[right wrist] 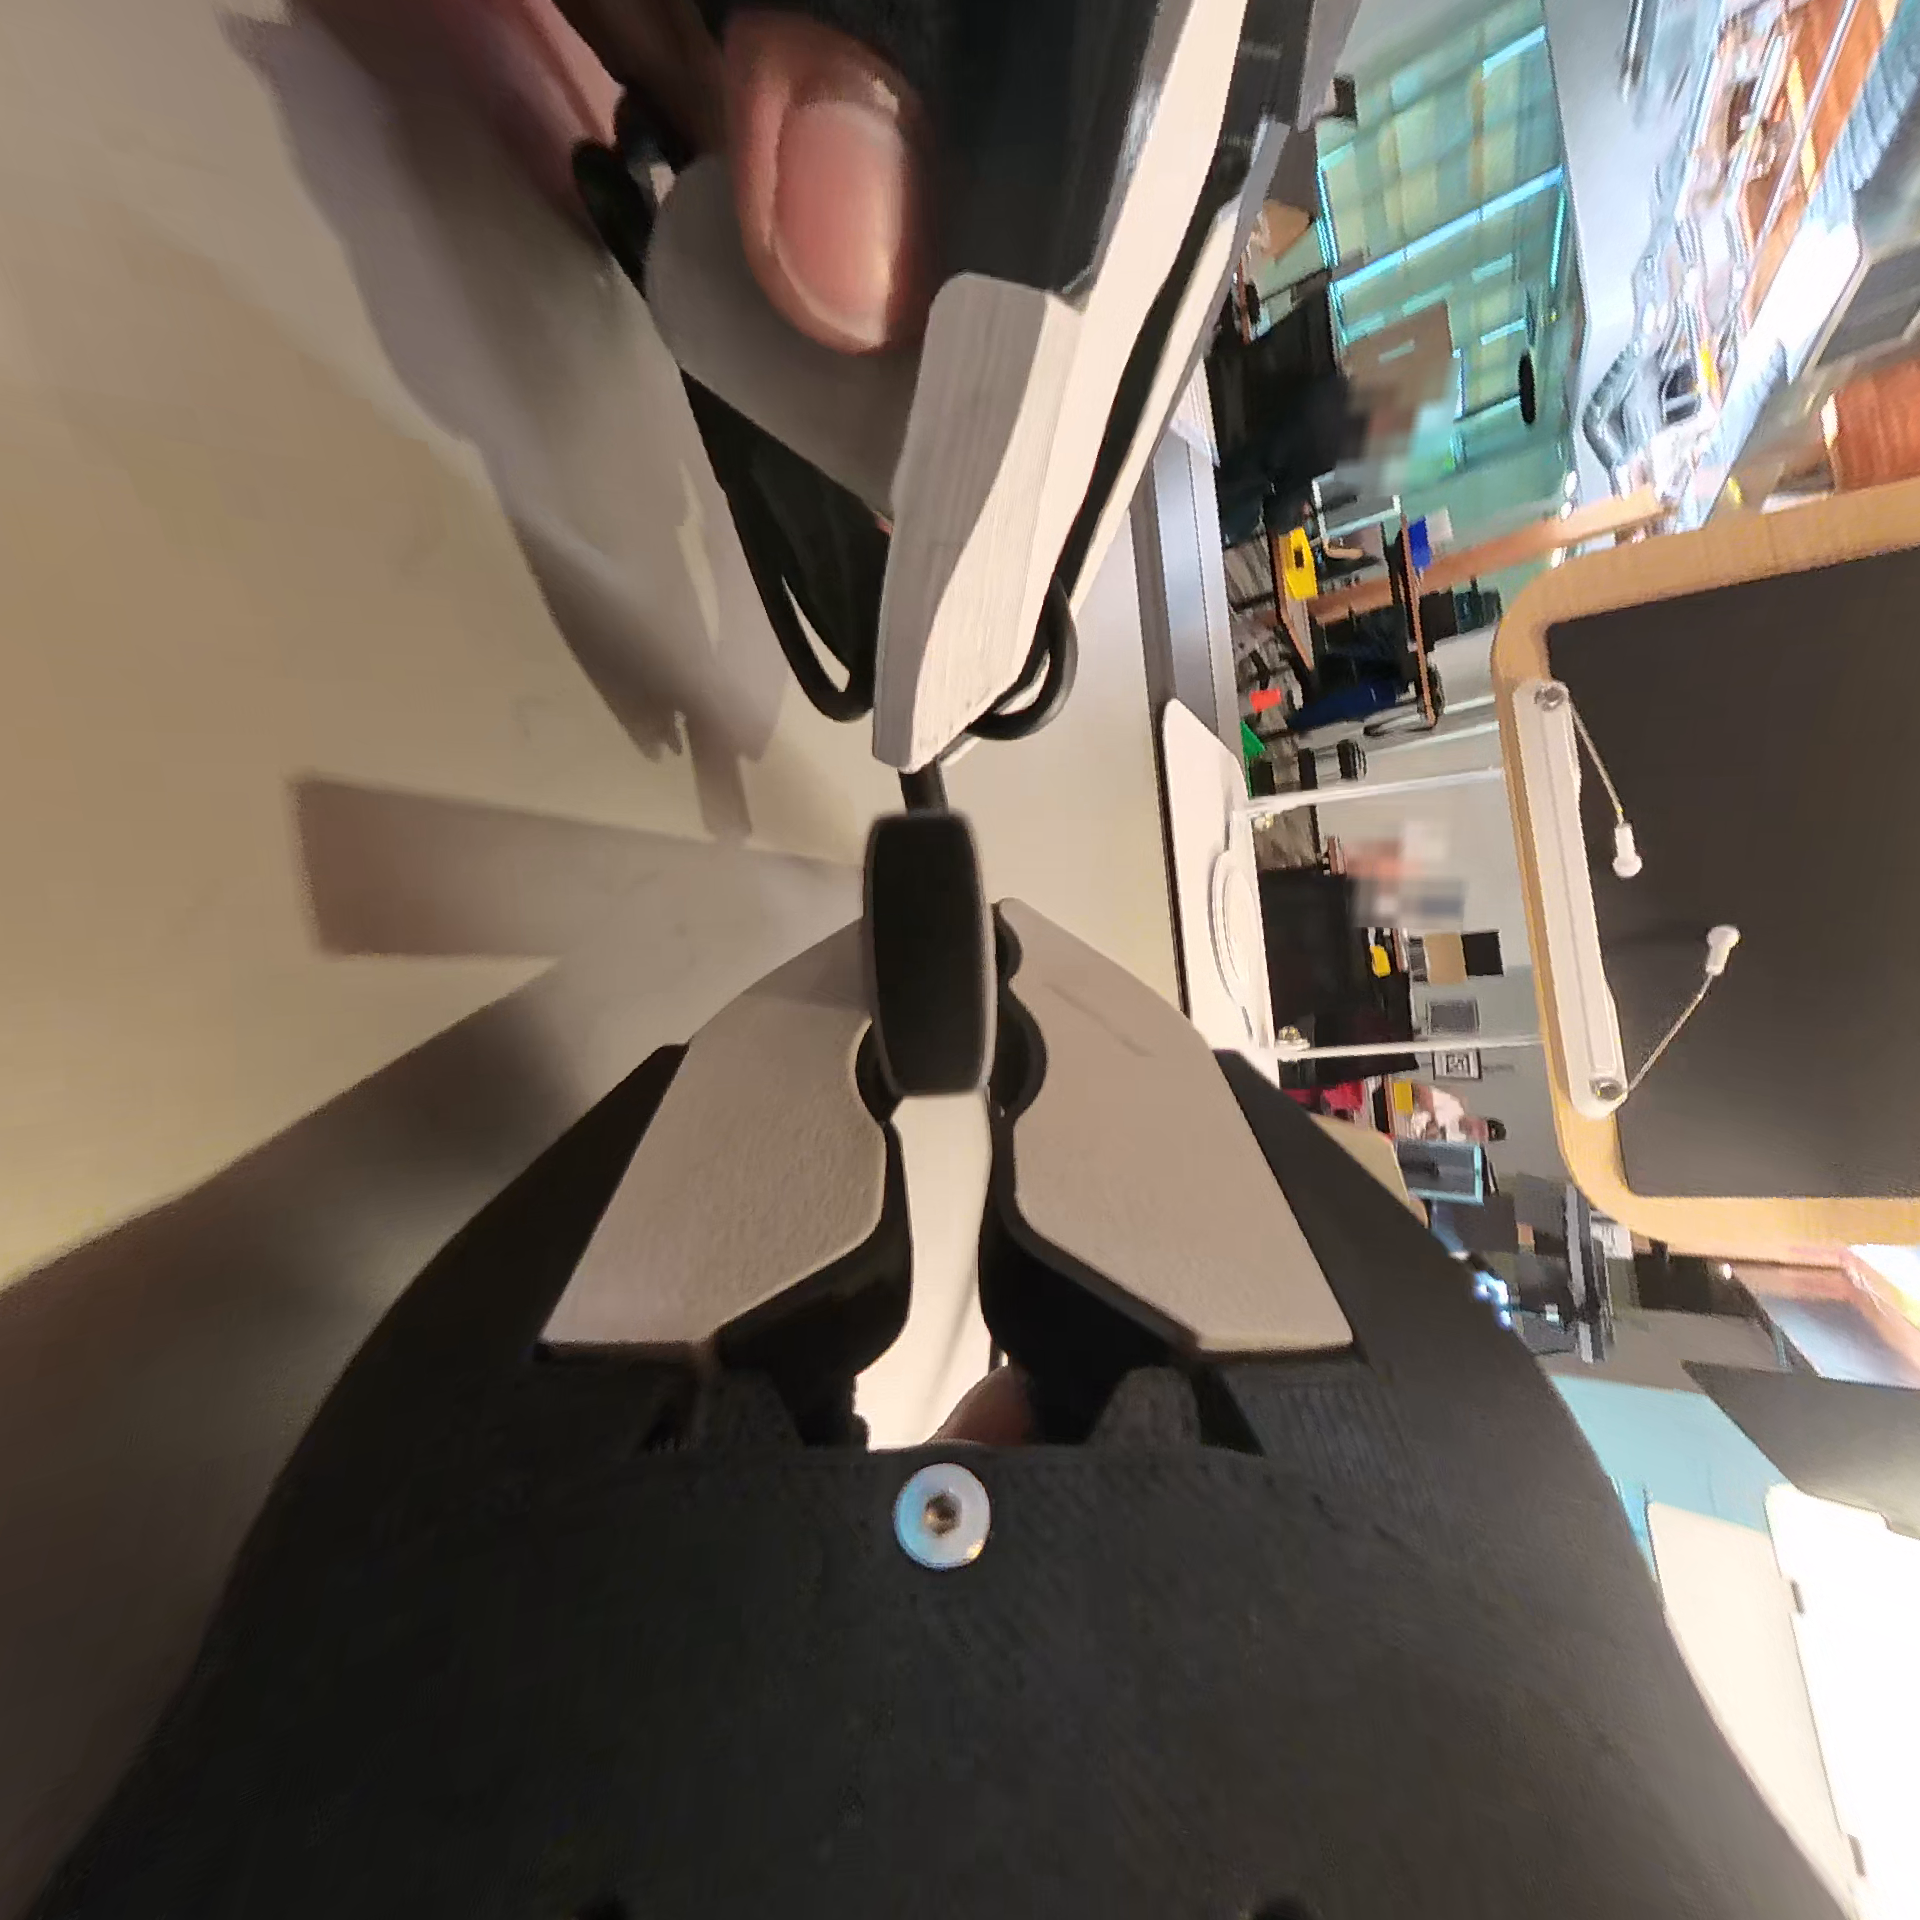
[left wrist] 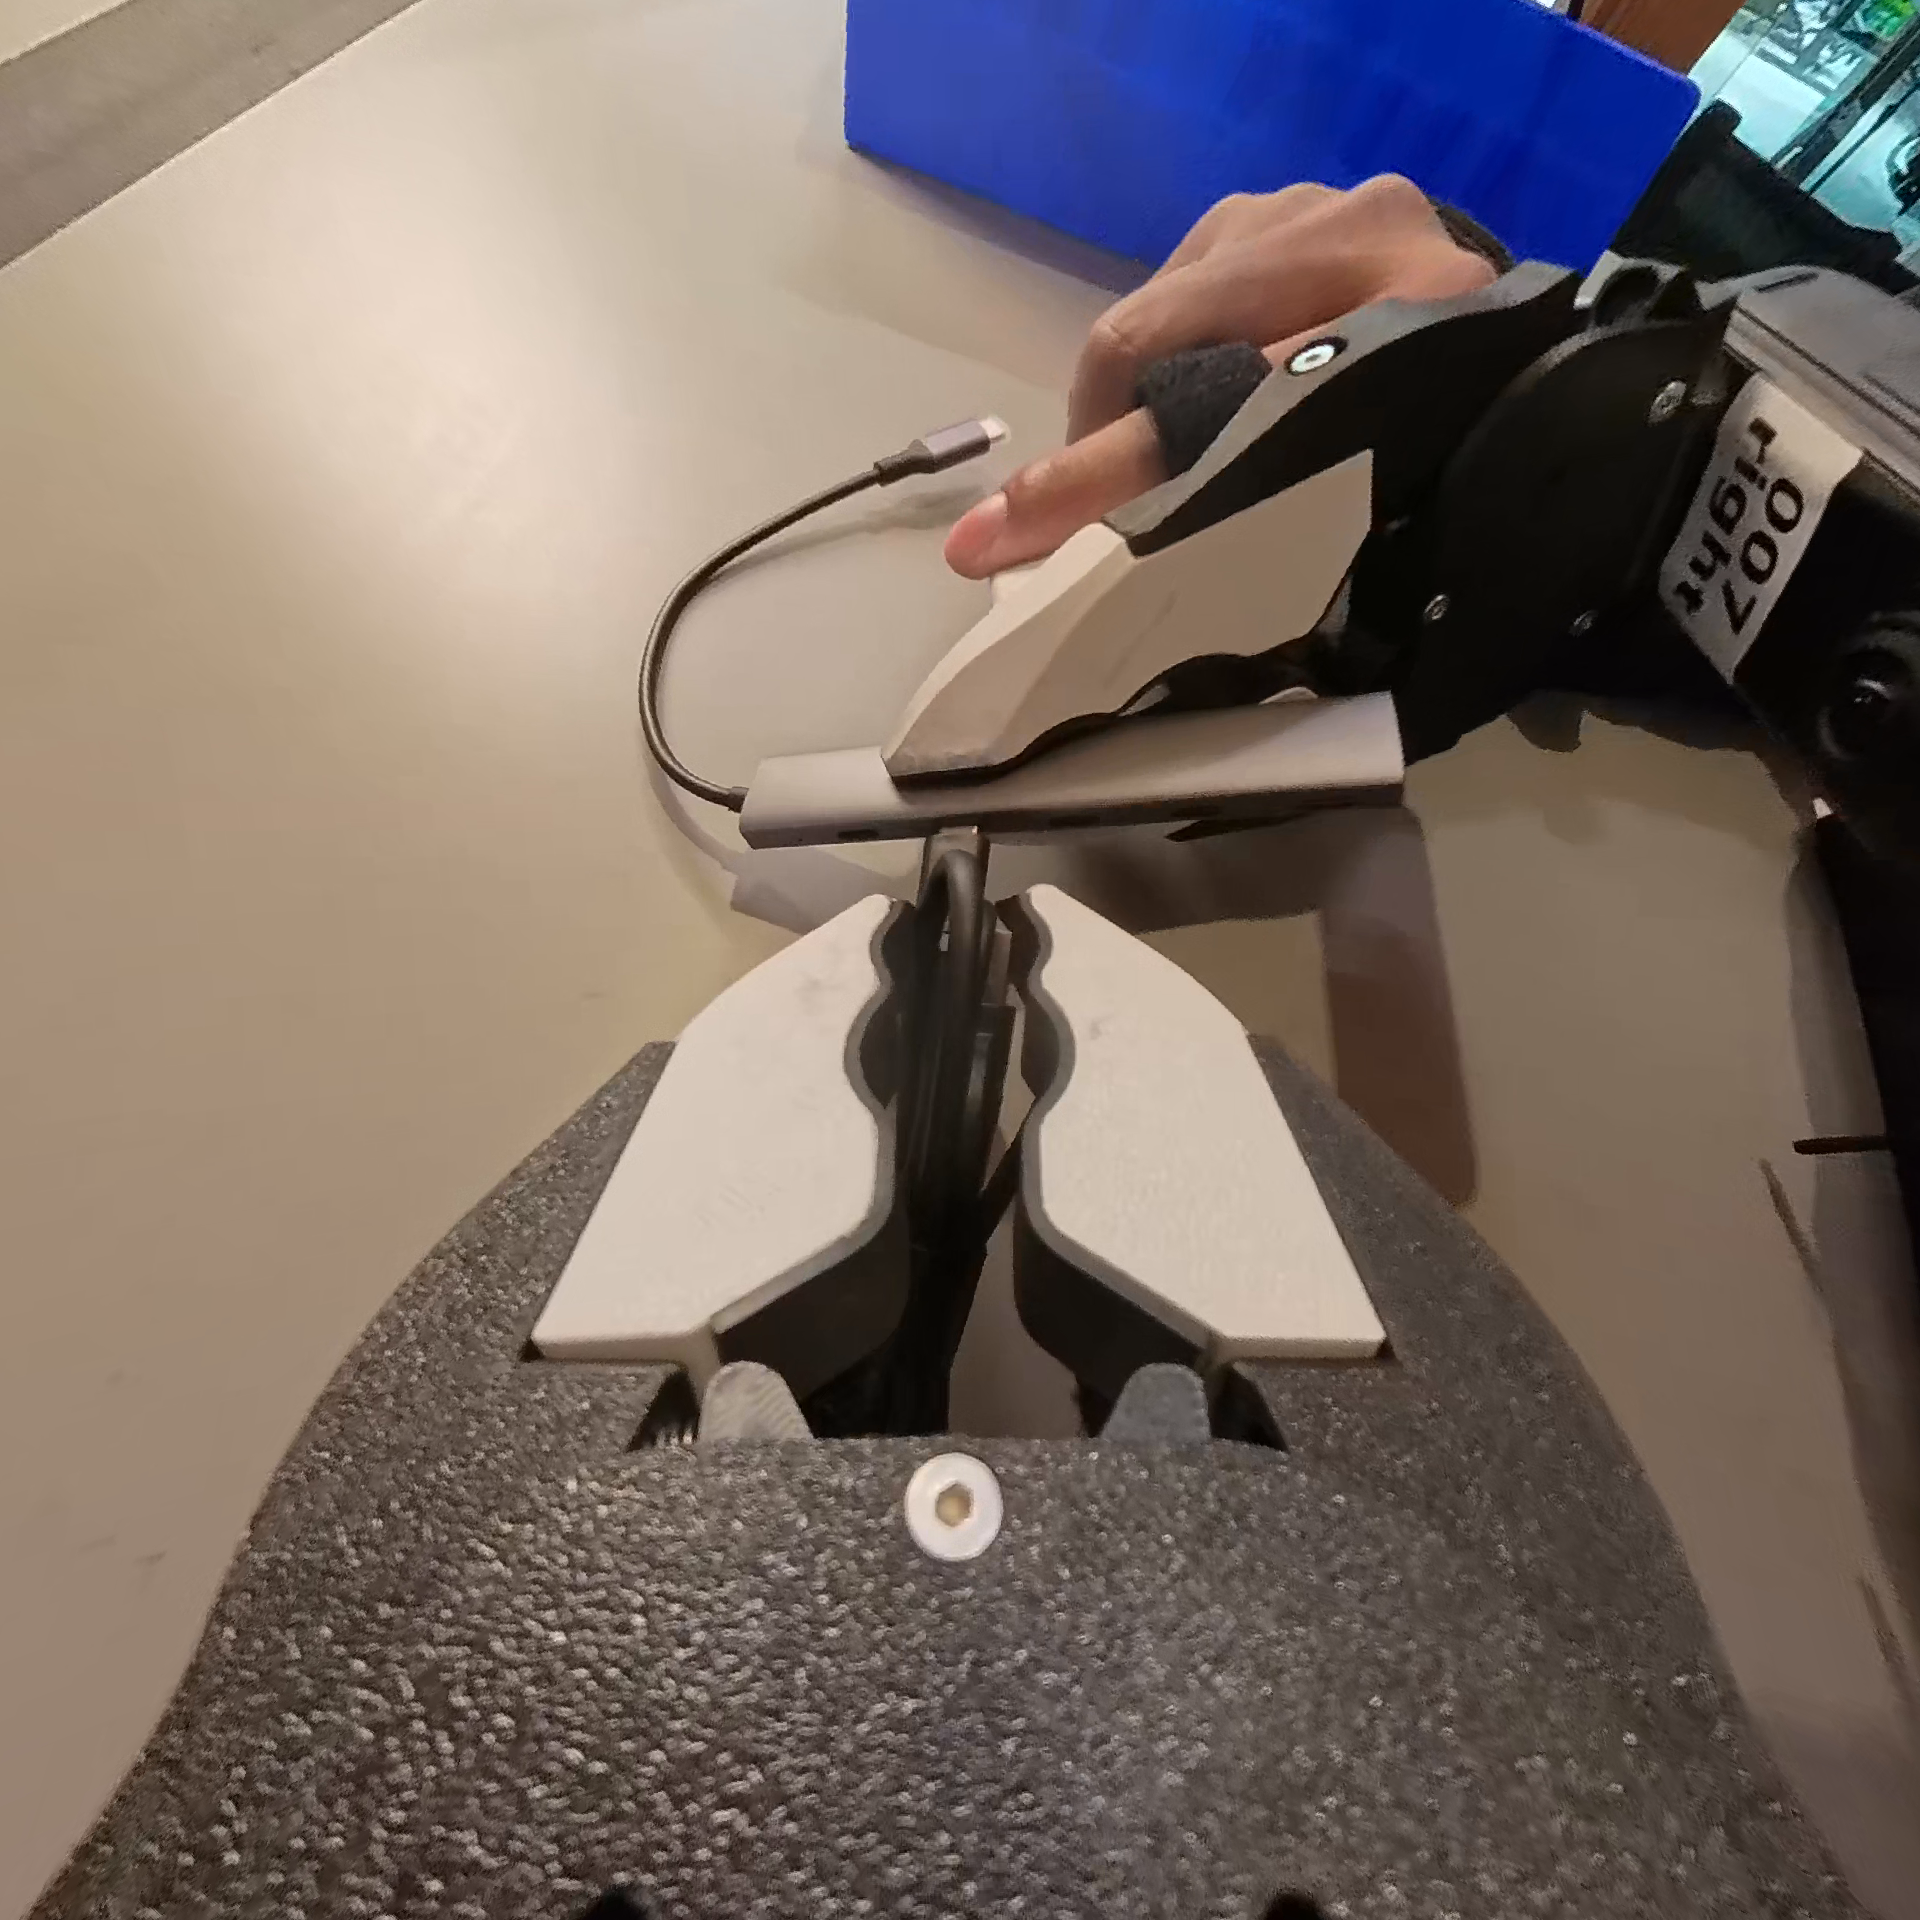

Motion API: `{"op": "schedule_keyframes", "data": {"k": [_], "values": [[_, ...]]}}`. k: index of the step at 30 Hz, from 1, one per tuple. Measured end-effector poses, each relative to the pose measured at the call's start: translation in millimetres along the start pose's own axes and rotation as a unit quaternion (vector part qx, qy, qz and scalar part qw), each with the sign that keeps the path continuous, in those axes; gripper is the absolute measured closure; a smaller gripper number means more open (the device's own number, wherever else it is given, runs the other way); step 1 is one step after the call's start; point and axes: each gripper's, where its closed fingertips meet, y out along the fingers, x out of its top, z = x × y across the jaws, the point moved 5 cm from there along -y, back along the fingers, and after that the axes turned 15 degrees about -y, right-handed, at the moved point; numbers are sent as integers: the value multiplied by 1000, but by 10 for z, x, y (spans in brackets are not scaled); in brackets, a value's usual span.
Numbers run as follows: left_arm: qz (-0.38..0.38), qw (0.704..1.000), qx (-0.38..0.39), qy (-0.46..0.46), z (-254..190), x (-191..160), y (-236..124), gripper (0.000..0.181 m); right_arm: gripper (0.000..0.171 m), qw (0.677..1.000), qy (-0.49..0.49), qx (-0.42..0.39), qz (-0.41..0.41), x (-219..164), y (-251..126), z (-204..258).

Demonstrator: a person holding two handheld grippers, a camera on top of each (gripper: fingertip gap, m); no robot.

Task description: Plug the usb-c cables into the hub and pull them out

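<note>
The flat grey hub [left wrist: 1195,764] is held level above the table. My right gripper [left wrist: 966,779] comes in from the right and is shut on it, one finger on top and one below. The hub's own short cable curls left to a loose plug [left wrist: 961,431]. My left gripper [left wrist: 956,904] is shut on a looped black usb-c cable [left wrist: 951,997], whose plug end meets the hub's near side face. The right wrist view shows the hub [right wrist: 925,966] end-on between my right gripper's [right wrist: 930,925] fingers. There the left gripper [right wrist: 904,727] holds the cable [right wrist: 920,795] just above it.
The beige table [left wrist: 312,623] spreads to the left. A blue bin [left wrist: 1247,114] stands at the back. A person's hand [left wrist: 1247,301] is on the right gripper. A wood-framed dark board [right wrist: 1714,883] and room furniture lie beyond the table edge. My two grippers' fingertips are within a few centimetres of each other.
</note>
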Motion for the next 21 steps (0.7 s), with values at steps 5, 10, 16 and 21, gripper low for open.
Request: {"op": "schedule_keyframes", "data": {"k": [5,10,16,21], "values": [[5,1000,1,11,-10,-8,6,164,162,1000,-8,6,0,19,15,37],[-17,999,-33,-23,-169,99,19,167,161,1000,-15,4,7,203,54,93],[-32,998,-52,-29,-52,66,-199,161,160,1000,-24,-9,18,266,158,40],[-31,999,-22,-6,42,25,-245,140,161,999,-1,-12,32,121,135,21]]}}
